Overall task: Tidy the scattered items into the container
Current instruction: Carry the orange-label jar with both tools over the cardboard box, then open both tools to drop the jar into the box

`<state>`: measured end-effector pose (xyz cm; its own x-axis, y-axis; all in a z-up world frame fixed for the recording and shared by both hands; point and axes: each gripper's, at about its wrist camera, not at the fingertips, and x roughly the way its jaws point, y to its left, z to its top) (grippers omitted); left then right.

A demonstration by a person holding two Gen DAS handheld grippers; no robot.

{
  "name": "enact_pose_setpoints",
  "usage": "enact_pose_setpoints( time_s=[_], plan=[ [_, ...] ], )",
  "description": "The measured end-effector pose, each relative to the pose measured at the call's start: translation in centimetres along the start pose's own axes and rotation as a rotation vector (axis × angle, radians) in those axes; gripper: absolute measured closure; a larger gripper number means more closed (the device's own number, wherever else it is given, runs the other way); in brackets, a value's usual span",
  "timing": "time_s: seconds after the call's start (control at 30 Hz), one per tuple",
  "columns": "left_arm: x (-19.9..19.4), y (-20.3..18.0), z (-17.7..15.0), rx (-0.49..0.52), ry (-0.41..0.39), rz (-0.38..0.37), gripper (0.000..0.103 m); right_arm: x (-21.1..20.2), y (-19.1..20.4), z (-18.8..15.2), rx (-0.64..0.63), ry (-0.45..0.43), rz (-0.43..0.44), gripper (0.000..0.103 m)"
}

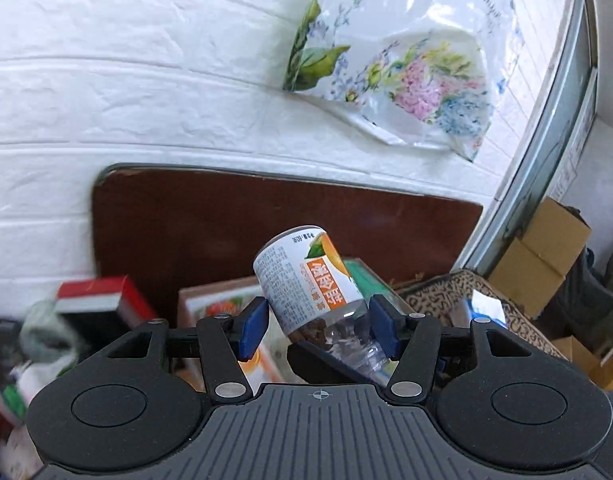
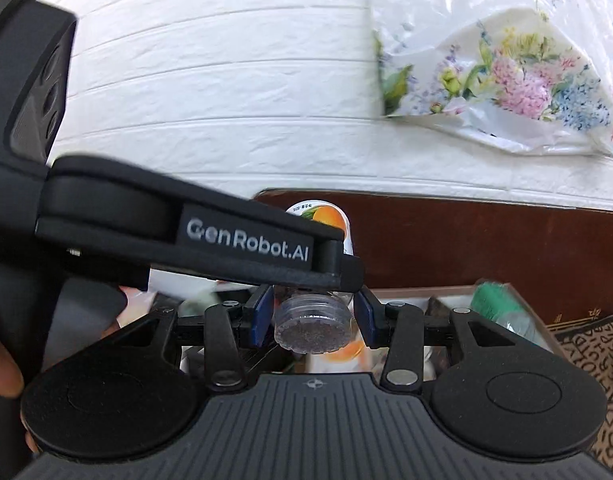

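The right gripper (image 2: 313, 314) clamped the capped end of an orange-labelled bottle (image 2: 324, 220); the left gripper (image 1: 316, 330), marked "GenRobot.AI" in the right view only, gripped its body above the cluttered box (image 1: 210, 300).

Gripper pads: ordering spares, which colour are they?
Blue pads, clearest in the left wrist view.

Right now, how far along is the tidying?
Midway, at a guess. Some boxes already sit in the container, though blurred. In hand: both the left gripper and right gripper hold one orange-label bottle above it. Left: dropping the bottle in, plus the red box and clutter outside.
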<state>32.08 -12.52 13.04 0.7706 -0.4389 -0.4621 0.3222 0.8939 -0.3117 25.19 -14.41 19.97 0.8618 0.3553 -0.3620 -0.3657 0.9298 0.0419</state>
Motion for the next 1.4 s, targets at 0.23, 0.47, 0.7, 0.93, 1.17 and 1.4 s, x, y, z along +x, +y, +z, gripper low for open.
enact_pose_setpoints(
  time_s=[0.23,0.47,0.7,0.93,1.17,1.4],
  plan=[
    [7.2,3.8,-0.7,-0.069,0.075,-0.007,0.042,6.4,-3.1,-1.2,0.024,0.106,0.009,0.054],
    [11.5,7.1,-1.5,-0.115,0.115,0.013,0.039,12.0,-4.4,-2.8,0.037,0.191,0.025,0.054],
    [11.7,9.9,-1.4,-0.143,0.084,0.063,0.016,13.3,-3.2,-3.4,-0.041,0.204,0.022,0.036],
    [11.0,10.6,-2.1,-0.145,0.108,0.062,0.014,13.0,-3.0,-3.8,-0.032,0.266,0.013,0.061],
    [9.2,9.1,-2.5,-0.081,0.123,0.108,0.007,13.5,-0.9,-4.9,-0.107,0.323,0.001,0.069],
    [2.5,6.7,-3.3,-0.032,0.074,0.133,0.0,5.5,-1.6,-3.8,-0.065,0.187,-0.009,0.016]
  ],
)
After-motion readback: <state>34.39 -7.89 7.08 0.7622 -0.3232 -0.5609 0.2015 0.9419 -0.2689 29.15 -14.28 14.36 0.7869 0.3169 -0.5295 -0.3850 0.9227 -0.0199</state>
